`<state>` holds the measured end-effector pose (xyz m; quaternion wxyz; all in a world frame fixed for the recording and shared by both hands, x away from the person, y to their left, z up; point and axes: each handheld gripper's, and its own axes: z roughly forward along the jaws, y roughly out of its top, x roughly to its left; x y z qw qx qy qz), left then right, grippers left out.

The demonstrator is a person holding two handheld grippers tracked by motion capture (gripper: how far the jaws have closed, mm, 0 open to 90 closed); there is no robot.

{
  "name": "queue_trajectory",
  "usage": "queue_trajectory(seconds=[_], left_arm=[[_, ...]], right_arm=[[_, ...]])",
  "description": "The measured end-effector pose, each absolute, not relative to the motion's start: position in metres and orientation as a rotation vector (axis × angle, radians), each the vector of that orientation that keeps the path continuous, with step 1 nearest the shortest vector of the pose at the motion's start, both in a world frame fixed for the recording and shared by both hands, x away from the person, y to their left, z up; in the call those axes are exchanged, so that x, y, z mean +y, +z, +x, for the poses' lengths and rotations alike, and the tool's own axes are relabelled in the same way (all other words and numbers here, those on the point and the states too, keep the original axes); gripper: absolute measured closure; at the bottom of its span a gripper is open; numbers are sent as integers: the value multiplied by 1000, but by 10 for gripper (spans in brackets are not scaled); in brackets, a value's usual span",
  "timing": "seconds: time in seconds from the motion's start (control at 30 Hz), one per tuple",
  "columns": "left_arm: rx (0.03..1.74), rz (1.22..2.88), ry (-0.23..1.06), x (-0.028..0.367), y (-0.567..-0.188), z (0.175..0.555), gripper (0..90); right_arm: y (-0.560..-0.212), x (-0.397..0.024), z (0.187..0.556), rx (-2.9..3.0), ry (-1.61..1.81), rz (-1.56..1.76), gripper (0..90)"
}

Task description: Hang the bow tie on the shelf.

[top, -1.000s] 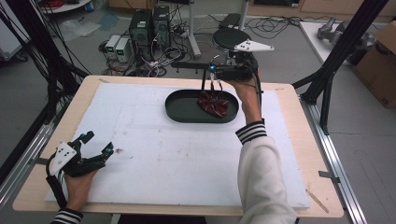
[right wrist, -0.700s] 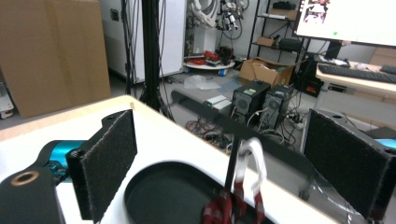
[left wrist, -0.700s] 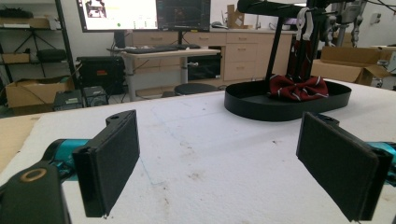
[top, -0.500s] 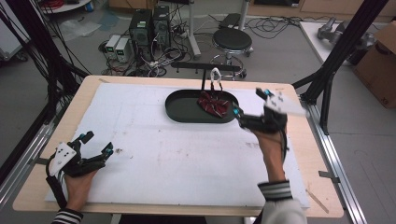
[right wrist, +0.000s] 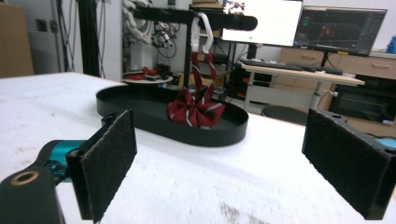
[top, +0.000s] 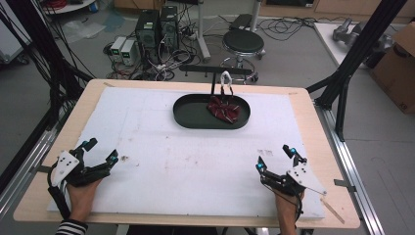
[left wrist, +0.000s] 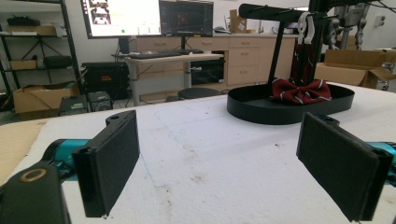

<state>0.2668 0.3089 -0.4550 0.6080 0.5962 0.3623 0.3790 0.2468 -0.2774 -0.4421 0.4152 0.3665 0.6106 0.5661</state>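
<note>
A dark red striped bow tie (top: 223,108) (left wrist: 300,90) (right wrist: 195,108) lies in an oval black tray (top: 188,115) (left wrist: 252,106) (right wrist: 140,108) at the far middle of the white mat. Its strap hangs by a white clip (top: 226,80) (right wrist: 201,29) from a black bar stand (top: 195,69) (right wrist: 159,14) over the tray. My left gripper (top: 100,151) (left wrist: 219,158) rests open at the near left corner with nothing between its pads. At the near right, my right gripper (top: 275,157) (right wrist: 224,168) stands open and empty, well short of the tray.
The white mat (top: 186,156) covers a wooden table (top: 320,147). Black frame posts (top: 350,63) stand at the table's right and left. A stool (top: 243,41) and computers (top: 156,27) sit on the floor beyond the far edge.
My right gripper has drawn back from the tray and the bar stand to the near right corner of the mat. The left gripper has stayed put.
</note>
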Motion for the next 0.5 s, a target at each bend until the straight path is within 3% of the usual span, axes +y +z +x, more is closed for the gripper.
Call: queue_trajectory(seconds=[0.5], left_arm=[[842, 1378, 873, 308, -455, 267, 137]], right_arm=[[-454, -276, 247, 1561, 1367, 929, 91]])
